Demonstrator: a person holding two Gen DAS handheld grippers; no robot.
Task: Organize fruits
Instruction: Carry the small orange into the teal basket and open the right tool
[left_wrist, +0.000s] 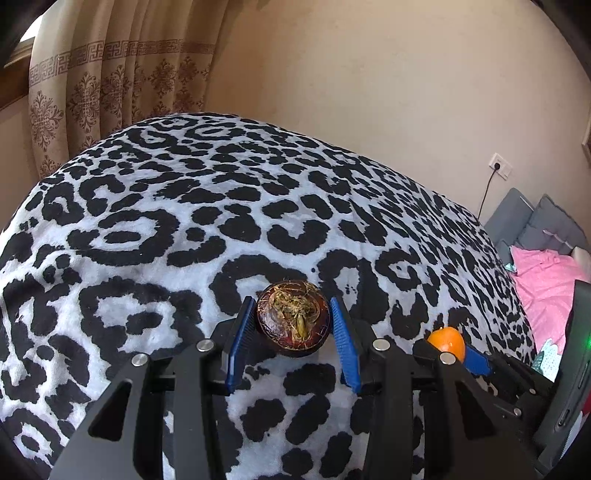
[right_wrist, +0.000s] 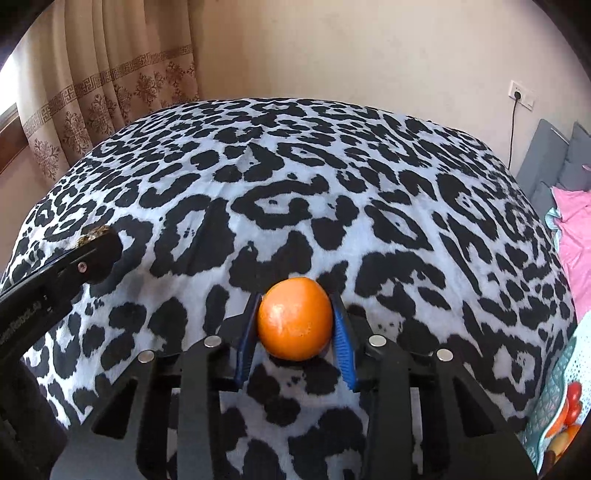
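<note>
Right gripper (right_wrist: 295, 321) around orange (right_wrist: 294, 318) (pads touching)

Fuzzy cloth blanket (right_wrist: 295, 177); glossy, finely pitted orange (right_wrist: 294, 318); fibrous brown fruit (left_wrist: 293, 318).

You're looking at a dark brown round fruit (left_wrist: 293, 319), dried fibres on top, sitting on the spotted cloth; the smooth orange (right_wrist: 294, 318) is lying to its right, apart.

my two wrist cameras look steeply down along my fingers, close over the leopard-print blanket (left_wrist: 155, 206). both share it, the curtain (right_wrist: 92, 92) and the wall socket (left_wrist: 500, 166).
</note>
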